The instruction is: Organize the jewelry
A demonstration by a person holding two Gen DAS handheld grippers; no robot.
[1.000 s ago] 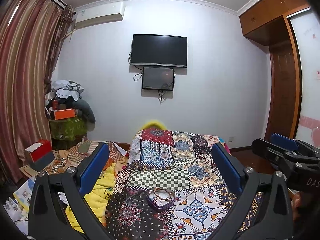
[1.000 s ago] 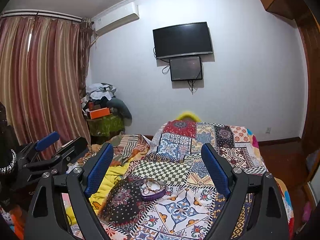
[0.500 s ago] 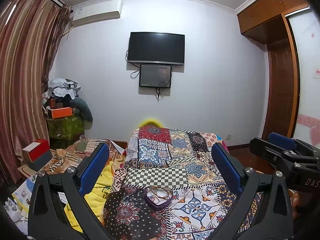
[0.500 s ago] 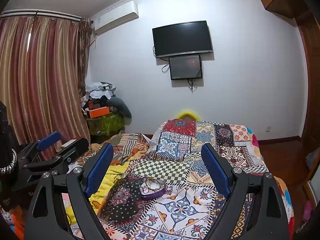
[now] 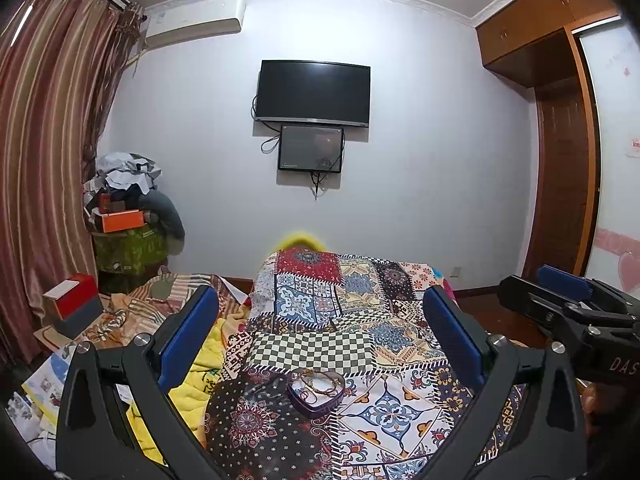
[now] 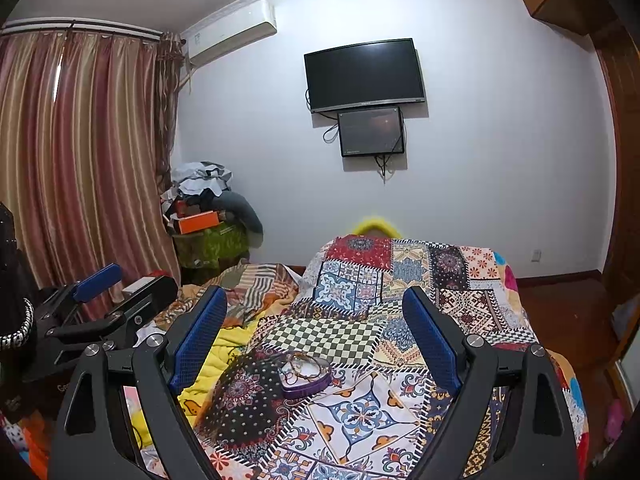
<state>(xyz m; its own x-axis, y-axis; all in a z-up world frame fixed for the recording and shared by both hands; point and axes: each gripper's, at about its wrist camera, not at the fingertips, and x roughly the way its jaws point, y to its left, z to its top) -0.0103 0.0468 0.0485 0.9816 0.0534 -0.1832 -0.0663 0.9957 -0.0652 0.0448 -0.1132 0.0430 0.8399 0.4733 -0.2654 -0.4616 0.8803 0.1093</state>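
Left wrist view, a bedroom: we look over a bed spread with a patchwork quilt (image 5: 352,320), a dark wall television (image 5: 313,93) above it and striped curtains (image 5: 44,152) at the side. On the quilt sits a purple heart-shaped tin (image 5: 316,394), lidless, with a loose tangle of bangles and chains (image 5: 320,380) lying inside it and over its rim; the right wrist view shows the same tin (image 6: 306,376) and its jewelry (image 6: 302,364) from a little further to the side. We hold our left gripper (image 5: 320,344) above the near end of the bed, blue pads spread wide and nothing between them, and our right gripper (image 6: 316,340) the same, parted and empty; each shows at the edge of the other's camera. Neither touches the tin, which lies ahead of both. We judge the tin light and stiff, with slick metal walls, best pinched across its rim while the soft quilt gives beneath it. The bangles look rigid enough to take by one hoop; the fine chains look limp, prone to snag, and likely to slip from wide pads.
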